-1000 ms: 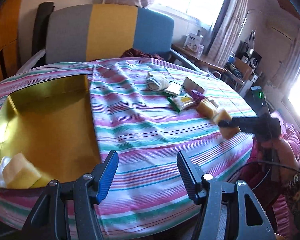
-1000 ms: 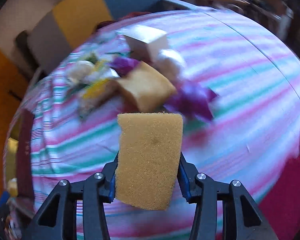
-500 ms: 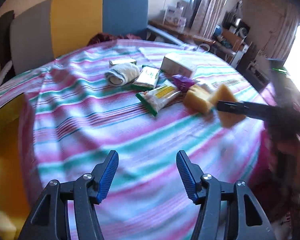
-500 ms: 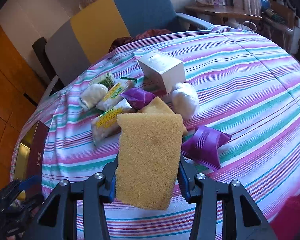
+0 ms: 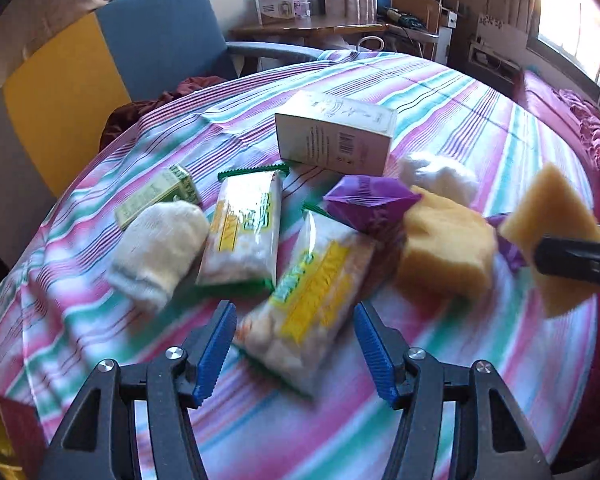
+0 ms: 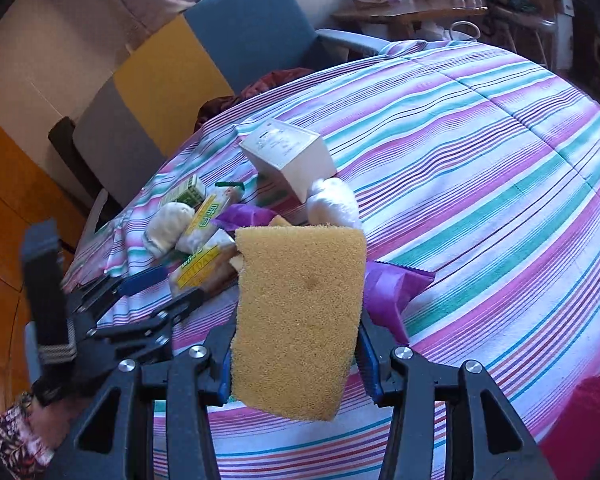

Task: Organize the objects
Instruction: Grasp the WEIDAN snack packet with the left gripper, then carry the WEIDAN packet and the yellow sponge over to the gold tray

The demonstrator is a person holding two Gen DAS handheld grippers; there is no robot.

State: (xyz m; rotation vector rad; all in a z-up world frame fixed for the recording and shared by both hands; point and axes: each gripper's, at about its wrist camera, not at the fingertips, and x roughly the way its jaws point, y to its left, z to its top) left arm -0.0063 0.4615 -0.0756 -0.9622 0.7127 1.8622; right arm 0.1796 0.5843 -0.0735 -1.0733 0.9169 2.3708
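Observation:
My right gripper is shut on a yellow sponge, held upright above the striped tablecloth; the same sponge shows at the right of the left wrist view. My left gripper is open, hovering just above a clear snack packet with yellow print. Around it lie a second snack packet, a rolled white sock, a green carton, a purple pouch, another sponge, a white box and a white bundle. The left gripper is also seen from the right.
A grey, yellow and blue chair stands behind the table with a dark red cloth on its seat. A wooden desk with boxes is at the back. A gold box corner shows at the lower left.
My left gripper swept from the gold box over to the pile of objects and lowered, still open. The right gripper kept the sponge and drifted slightly.

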